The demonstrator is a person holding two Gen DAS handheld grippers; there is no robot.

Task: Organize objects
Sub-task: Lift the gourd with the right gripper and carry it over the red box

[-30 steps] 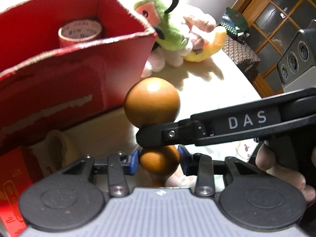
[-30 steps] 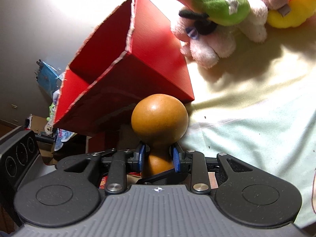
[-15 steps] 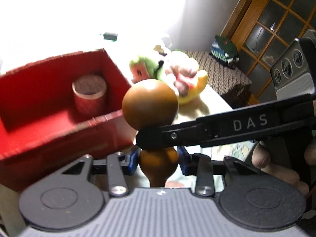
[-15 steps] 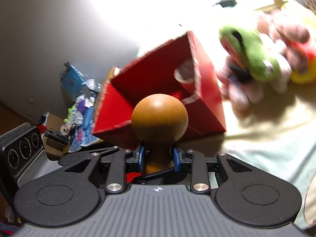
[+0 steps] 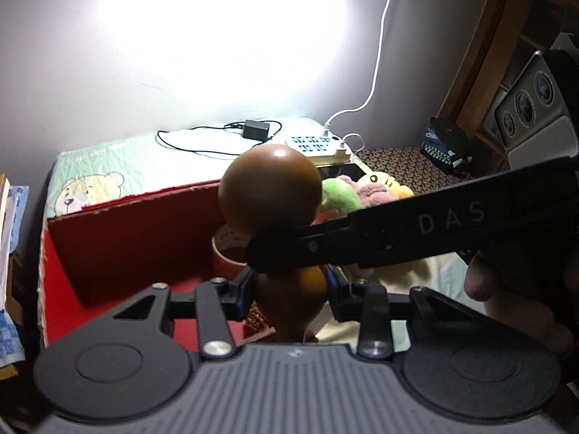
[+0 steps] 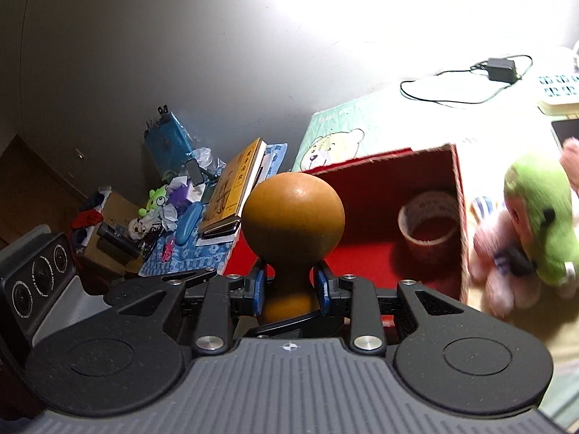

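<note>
Nearest, both claws clench one brown wooden gourd (image 6: 293,217) — right claw (image 6: 289,287) at its neck, left claw (image 5: 289,289) on its lower bulb, aloft. Beyond, red box (image 5: 119,238) holding a tape roll (image 6: 429,229). At 2 o'clock, green plush (image 6: 539,217) on the tabletop (image 5: 144,159) — power strip (image 5: 318,144) farthest.

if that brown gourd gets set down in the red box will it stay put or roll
The gourd looks hard and glossy, so probably stiff and a bit slippery. Its round bulbs and narrow waist suggest it would roll or tip rather than stand. The box walls and the tape roll should likely stop it.
</note>
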